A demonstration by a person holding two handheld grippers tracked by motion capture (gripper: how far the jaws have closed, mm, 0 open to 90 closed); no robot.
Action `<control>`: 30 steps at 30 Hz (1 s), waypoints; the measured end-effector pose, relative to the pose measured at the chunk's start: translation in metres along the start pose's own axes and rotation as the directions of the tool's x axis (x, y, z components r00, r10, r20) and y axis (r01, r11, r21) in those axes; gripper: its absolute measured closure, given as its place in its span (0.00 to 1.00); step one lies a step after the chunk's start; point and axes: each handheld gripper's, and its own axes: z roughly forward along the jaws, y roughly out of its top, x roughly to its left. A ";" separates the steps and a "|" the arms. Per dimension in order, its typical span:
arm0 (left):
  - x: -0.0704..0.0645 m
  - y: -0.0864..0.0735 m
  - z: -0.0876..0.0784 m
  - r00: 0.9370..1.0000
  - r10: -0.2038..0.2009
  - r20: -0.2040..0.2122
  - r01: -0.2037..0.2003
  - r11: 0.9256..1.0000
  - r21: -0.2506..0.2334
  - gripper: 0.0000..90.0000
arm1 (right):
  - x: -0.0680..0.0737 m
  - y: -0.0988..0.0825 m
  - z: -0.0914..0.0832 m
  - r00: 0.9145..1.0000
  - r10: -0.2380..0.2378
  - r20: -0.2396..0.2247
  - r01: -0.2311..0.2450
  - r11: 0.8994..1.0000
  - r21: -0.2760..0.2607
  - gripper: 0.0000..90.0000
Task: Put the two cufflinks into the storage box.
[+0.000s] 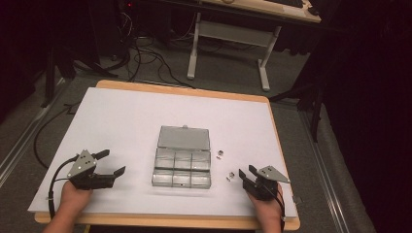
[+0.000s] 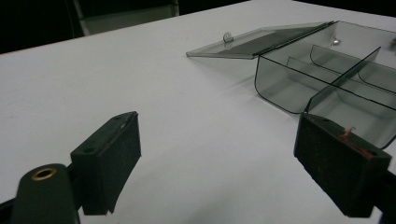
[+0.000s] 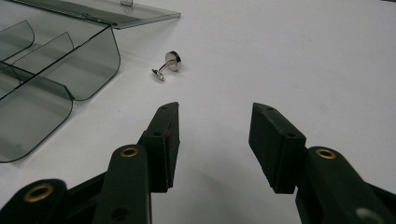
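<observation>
From where I sit, my right gripper (image 1: 244,174) rests low on the white counter (image 1: 121,121) at its near right, jaws about half apart with nothing between them. In the right gripper view only bare counter lies in the gap. My left gripper (image 1: 112,163) sits at the near left, jaws spread wide and empty, pointing toward the clear compartment box (image 1: 182,167).

Just ahead of the right gripper, in the high view, I make out a small silver piece (image 1: 230,175) on the counter, near the jaw tips. A little farther out lies a cufflink (image 3: 166,66), just beside the box's right wall but apart from it. The box itself stands mid-counter with its lid (image 1: 184,138) laid flat open on the far side; its compartments look empty to me.

I judge this as the reach-in for a pick: the right gripper is lining up on the small metal pieces. Next, I'd ease it forward, straddle one piece and pinch it low, since it's tiny and may roll
</observation>
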 end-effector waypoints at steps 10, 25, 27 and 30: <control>-0.001 0.000 0.001 1.000 -0.002 -0.012 0.003 1.000 0.004 0.17 | 0.003 -0.004 0.000 1.000 0.003 -0.020 -0.003 1.000 0.012 0.61; -0.004 -0.002 -0.004 1.000 0.018 -0.001 -0.018 1.000 -0.016 0.17 | 0.030 0.003 0.009 0.993 -0.070 -0.097 0.079 0.993 0.084 1.00; -0.003 -0.002 -0.003 1.000 0.008 -0.006 -0.008 1.000 -0.012 0.17 | 0.037 0.004 0.012 0.991 -0.095 -0.097 0.104 0.990 0.097 1.00; -0.002 -0.001 -0.002 1.000 0.000 -0.009 0.000 1.000 -0.008 0.17 | 0.040 0.003 0.015 0.991 -0.108 -0.082 0.117 0.987 0.114 1.00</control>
